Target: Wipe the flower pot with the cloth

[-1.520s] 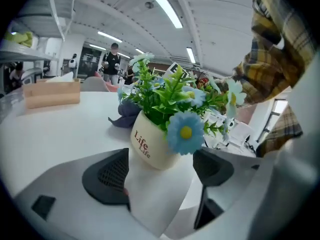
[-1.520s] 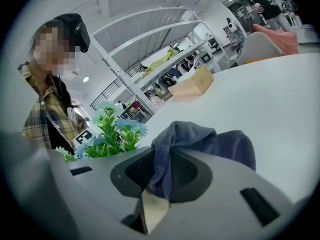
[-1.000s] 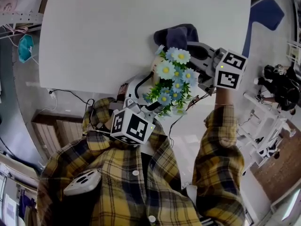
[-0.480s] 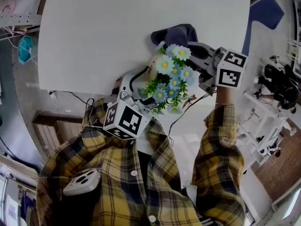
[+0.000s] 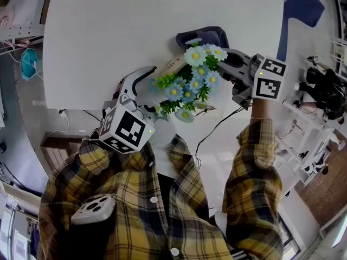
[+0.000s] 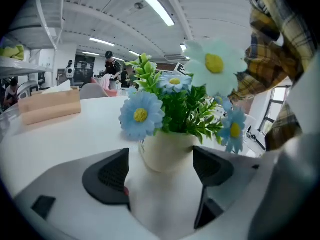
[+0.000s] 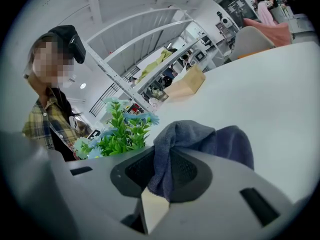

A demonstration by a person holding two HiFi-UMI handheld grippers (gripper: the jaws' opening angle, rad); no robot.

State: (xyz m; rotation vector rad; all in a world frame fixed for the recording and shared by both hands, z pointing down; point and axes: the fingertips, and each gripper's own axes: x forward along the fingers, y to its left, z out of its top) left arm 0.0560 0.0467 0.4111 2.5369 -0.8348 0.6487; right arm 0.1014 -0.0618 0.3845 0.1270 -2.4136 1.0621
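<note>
We noted: cream round flower pot (image 6: pixel 167 151) was plain | pale blue fabric daisies (image 5: pixel 195 56) had yellow centres | bright green plastic leaves (image 6: pixel 187 106) | dark navy-blue soft cloth (image 7: pixel 200 141) | plain white tabletop (image 5: pixel 135 31) | yellow-and-navy checked shirt (image 5: pixel 162 210)

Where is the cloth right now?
The cloth is at the head view's upper centre, over the table, just beyond the flowers, pinched by the right hand-held gripper.

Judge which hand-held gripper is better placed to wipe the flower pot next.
Right. The right hand-held gripper is shut on the cloth beside the flower pot; the left hand-held gripper is open around the pot.
</note>
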